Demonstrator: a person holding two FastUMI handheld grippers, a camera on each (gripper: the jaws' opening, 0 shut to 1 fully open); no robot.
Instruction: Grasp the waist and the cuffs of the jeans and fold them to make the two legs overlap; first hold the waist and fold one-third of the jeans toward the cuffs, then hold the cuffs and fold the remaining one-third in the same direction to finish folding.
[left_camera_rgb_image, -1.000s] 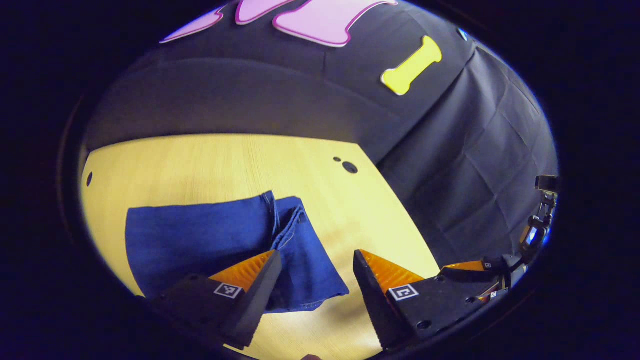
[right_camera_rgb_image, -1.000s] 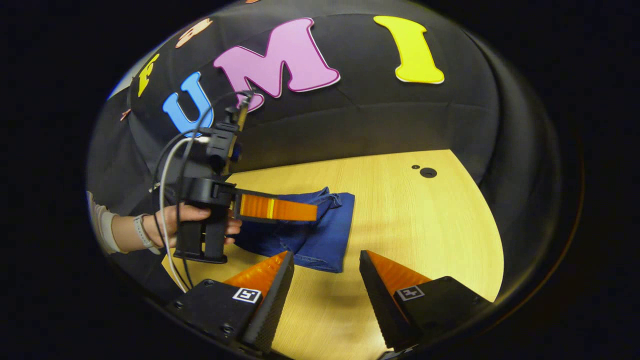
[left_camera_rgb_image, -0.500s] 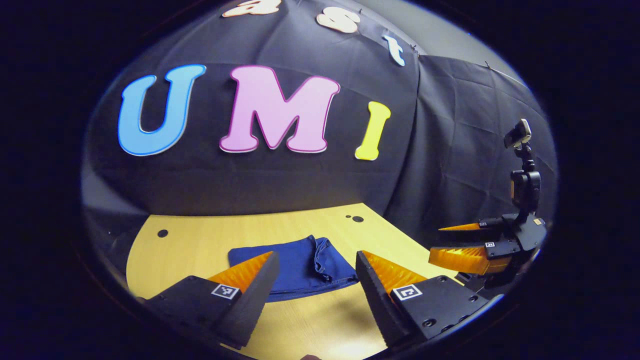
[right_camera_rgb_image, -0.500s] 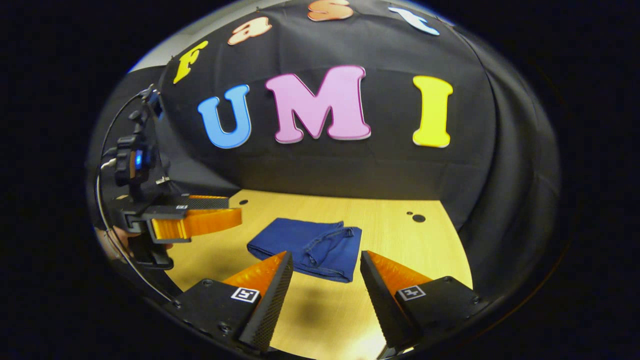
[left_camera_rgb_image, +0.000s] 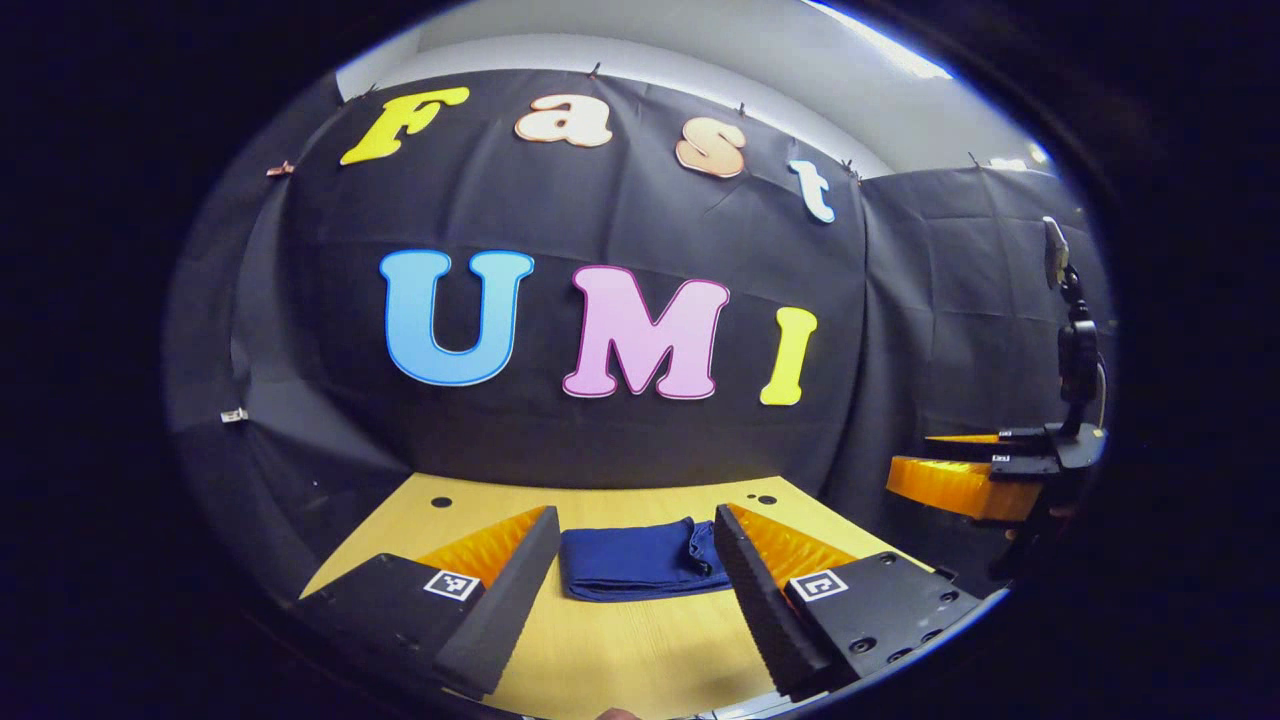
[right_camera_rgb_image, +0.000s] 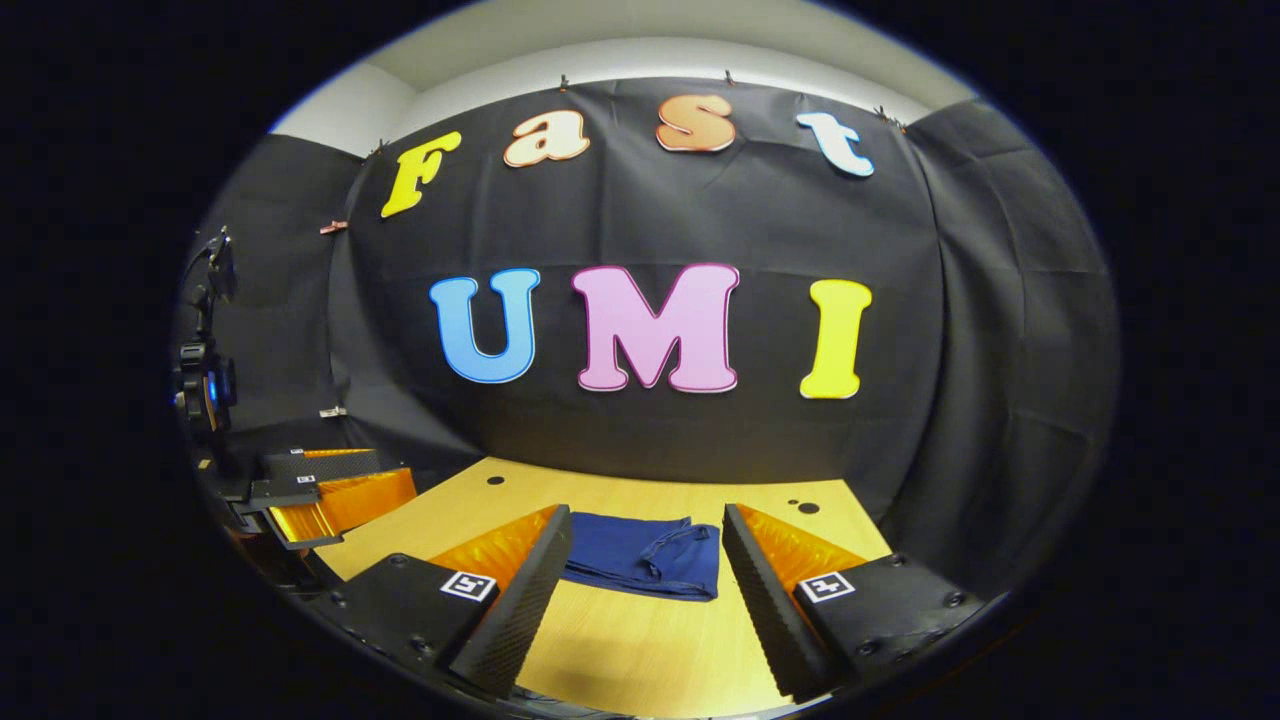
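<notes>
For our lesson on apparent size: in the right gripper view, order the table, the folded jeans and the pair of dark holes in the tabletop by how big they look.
1. table
2. folded jeans
3. pair of dark holes, far back, so nearness may shrink them.

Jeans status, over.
Left tool open, right tool open, both empty. Jeans folded, flat on table. Nothing in the way.
</notes>
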